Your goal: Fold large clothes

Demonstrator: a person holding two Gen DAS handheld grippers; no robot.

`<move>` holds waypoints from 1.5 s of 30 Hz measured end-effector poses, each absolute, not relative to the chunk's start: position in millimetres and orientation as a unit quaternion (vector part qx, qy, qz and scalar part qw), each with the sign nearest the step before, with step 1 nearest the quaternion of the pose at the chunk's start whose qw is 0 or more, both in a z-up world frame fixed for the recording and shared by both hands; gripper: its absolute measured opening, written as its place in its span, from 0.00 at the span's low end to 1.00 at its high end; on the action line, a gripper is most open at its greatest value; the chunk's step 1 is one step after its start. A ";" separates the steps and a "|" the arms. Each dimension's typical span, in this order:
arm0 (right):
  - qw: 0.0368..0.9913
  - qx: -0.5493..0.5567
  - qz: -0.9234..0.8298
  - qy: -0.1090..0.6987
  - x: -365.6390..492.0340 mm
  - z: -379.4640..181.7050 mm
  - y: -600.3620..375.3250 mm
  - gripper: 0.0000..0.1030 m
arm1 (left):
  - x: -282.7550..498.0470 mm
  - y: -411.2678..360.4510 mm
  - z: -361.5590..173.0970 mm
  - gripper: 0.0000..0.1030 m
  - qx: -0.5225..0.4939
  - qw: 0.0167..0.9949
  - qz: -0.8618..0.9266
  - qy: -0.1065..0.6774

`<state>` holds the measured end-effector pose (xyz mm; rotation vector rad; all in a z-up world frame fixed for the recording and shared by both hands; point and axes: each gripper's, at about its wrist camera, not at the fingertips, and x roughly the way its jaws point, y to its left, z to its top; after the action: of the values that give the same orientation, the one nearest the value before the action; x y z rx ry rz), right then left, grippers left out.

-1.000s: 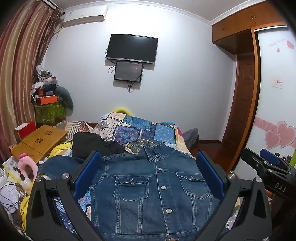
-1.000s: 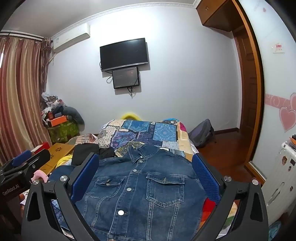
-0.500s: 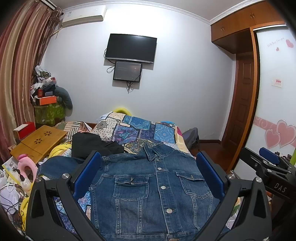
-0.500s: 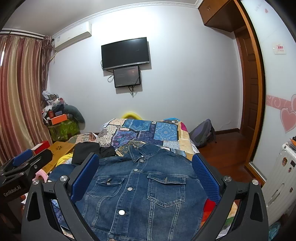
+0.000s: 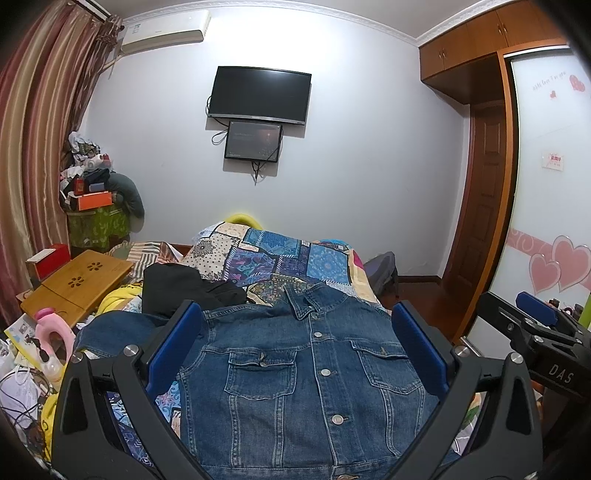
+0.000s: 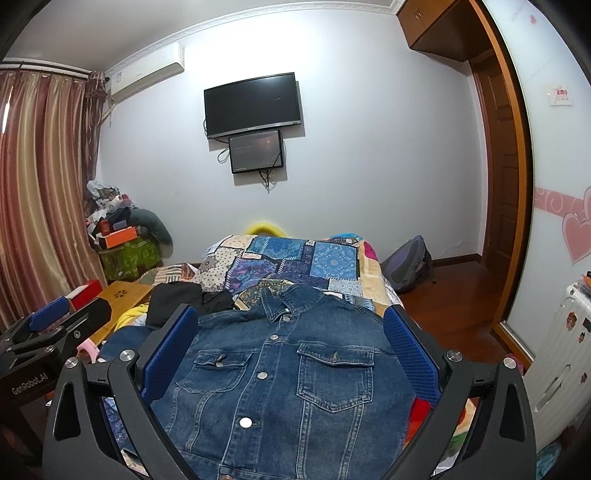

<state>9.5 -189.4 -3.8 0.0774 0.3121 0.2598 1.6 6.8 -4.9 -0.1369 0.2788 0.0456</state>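
Denim filled the near view: the jacket (image 5: 295,376) lay front up and buttoned on the bed, collar toward the far wall, its hem running under both my tools. My left gripper (image 5: 297,347) hung above it with its blue pads (image 5: 173,347) spread wide apart, holding nothing and framing the two chest pockets. My right gripper (image 6: 288,347) hung the same way, fingers wide apart and empty, over the jacket's right half. Each tool showed at the edge of the other's view, the right one low at the right of the left camera, the left one low at the left of the right camera.

One sleeve (image 5: 118,328) spread out to the left of the jacket. Just past it lay a black garment (image 5: 184,288), bunched, touching the jacket's left shoulder. Beyond the collar the patchwork quilt (image 5: 280,254) ran to the far end of the bed. Left of the bed sat a pink bottle (image 5: 51,336), then a wooden lap desk (image 5: 77,280), then a piled green box (image 5: 98,225) by the striped curtain (image 5: 33,147). On the floor to the right of the bed leaned a grey backpack (image 6: 406,264). On the far wall hung a dark TV (image 5: 258,94) with a smaller screen (image 5: 253,144) under it, and an air conditioner (image 5: 166,35) up at the left.
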 end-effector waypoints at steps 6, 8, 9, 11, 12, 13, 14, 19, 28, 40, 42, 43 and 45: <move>0.979 0.040 0.130 0.155 8.5 -2.6 -190.6 0.97 | 2.1 6.6 -5.5 1.00 -0.068 0.988 0.023 0.139; 0.978 0.040 0.131 0.156 9.0 -2.6 -191.1 0.97 | 2.2 6.9 -5.3 1.00 -0.069 0.987 0.022 0.140; 0.978 0.040 0.131 0.156 8.7 -2.7 -191.1 0.97 | 1.9 6.9 -5.4 1.00 -0.069 0.987 0.022 0.140; 0.978 0.040 0.131 0.155 8.0 -3.0 -191.8 0.97 | 2.1 7.0 -4.8 1.00 -0.069 0.987 0.023 0.141; 0.978 0.040 0.131 0.156 8.6 -2.7 -192.1 0.97 | 1.8 7.0 -4.9 1.00 -0.069 0.987 0.023 0.141; 0.978 0.040 0.131 0.157 8.0 -3.0 -191.4 0.97 | 1.6 7.1 -5.0 1.00 -0.069 0.987 0.023 0.141; 0.978 0.040 0.131 0.157 8.4 -2.7 -192.0 0.97 | 1.3 7.1 -5.1 1.00 -0.070 0.987 0.023 0.141; 0.978 0.040 0.132 0.157 8.3 -4.0 -192.0 0.97 | 2.2 6.6 -4.9 1.00 -0.068 0.987 0.022 0.141; 0.978 0.038 0.131 0.159 8.3 -4.4 -192.3 0.97 | 2.9 6.4 -5.4 1.00 -0.069 0.987 0.021 0.143; 0.977 0.038 0.132 0.161 10.1 -4.6 -192.2 0.97 | 5.5 8.0 -7.5 1.00 -0.070 0.987 0.020 0.144; 0.977 0.037 0.131 0.161 10.1 -4.6 -192.1 0.97 | 5.8 8.4 -8.0 1.00 -0.071 0.987 0.020 0.146; 0.977 0.037 0.131 0.162 10.2 -5.2 -192.3 0.97 | 6.4 8.6 -8.7 1.00 -0.071 0.986 0.019 0.147; 0.977 0.037 0.130 0.164 11.5 -5.8 -192.9 0.97 | 8.4 9.0 -9.6 1.00 -0.071 0.986 0.018 0.149</move>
<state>11.5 -192.9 -5.8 0.0741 0.3310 0.2618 8.4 9.0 -9.6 -0.1424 0.2993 0.0358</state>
